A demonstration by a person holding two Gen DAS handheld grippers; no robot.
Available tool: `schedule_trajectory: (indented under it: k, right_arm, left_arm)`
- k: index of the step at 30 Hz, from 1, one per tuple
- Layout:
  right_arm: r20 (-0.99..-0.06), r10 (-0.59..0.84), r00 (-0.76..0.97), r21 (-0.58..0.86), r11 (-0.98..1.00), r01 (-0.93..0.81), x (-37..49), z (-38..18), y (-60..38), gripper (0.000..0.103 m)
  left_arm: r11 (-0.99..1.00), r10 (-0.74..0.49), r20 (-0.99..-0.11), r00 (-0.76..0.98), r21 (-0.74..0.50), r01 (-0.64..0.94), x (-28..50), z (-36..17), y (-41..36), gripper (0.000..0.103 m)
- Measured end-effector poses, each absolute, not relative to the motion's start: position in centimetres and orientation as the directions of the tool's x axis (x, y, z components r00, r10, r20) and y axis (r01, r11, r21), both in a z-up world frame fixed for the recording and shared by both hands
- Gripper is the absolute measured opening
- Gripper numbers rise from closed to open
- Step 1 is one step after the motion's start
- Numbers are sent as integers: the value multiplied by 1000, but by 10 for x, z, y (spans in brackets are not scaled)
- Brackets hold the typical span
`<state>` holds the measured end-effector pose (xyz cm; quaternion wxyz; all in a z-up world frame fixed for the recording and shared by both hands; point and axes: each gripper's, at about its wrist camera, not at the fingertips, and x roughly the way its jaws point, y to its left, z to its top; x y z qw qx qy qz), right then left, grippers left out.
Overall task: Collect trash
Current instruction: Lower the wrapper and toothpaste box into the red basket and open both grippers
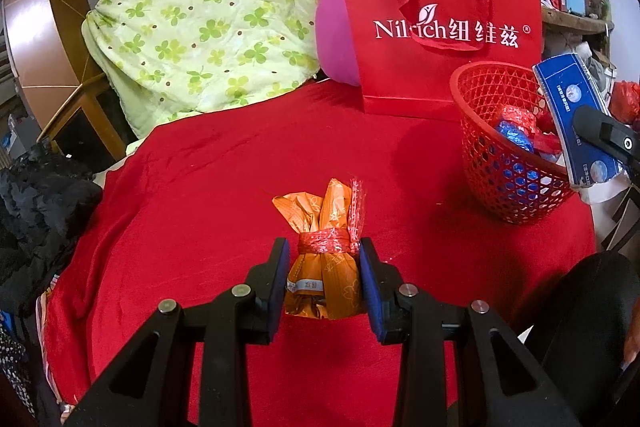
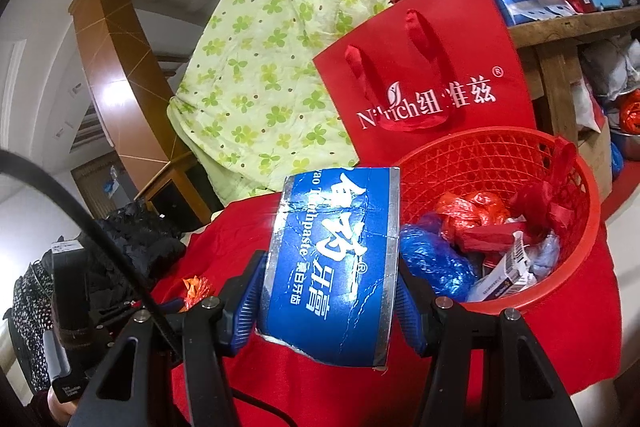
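Orange foil packet bound with red netting (image 1: 325,259): long axis toward 12 o'clock, clamped by left gripper (image 1: 325,285). Flattened blue toothpaste carton (image 2: 334,267): upright, clamped by right gripper (image 2: 328,301), red plastic mesh basket (image 2: 576,267) at 2 o'clock.

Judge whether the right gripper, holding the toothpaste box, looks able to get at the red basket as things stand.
Probably yes: the right gripper holds the toothpaste box beside the red basket, whose open top looks unobstructed.

Left tongs (image 1: 324,279), black-armed with blue pads, angled downward, jaws closed on an orange wrapper bundle tied with red string (image 1: 324,259). Right tongs (image 2: 326,303) nearly level, pads clamping a flattened blue toothpaste box (image 2: 334,267).
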<state>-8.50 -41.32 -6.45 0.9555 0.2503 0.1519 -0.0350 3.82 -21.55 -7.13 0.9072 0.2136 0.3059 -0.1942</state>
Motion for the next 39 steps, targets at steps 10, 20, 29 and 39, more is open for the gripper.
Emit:
schedule_trajectory:
  k: [10, 20, 29, 39]
  right_arm:
    - [-299, -31, 954, 471, 865, 175, -86, -63, -432, 61]
    - [-290, -71, 954, 468, 859, 206, -81, -64, -444, 61]
    - [-291, -126, 949, 480, 839, 258, -85, -71, -463, 61]
    - [-266, -194, 944, 536, 784, 313, -82, -70, -504, 62]
  left_arm:
    - [808, -239, -657, 715, 274, 522, 41, -78, -234, 37]
    - [784, -255, -669, 698, 279, 554, 45, -82, -250, 37]
    - [763, -271, -680, 681, 279, 583, 47, -82, -265, 37]
    - [698, -438, -628, 644, 215, 684, 49, -46, -313, 37]
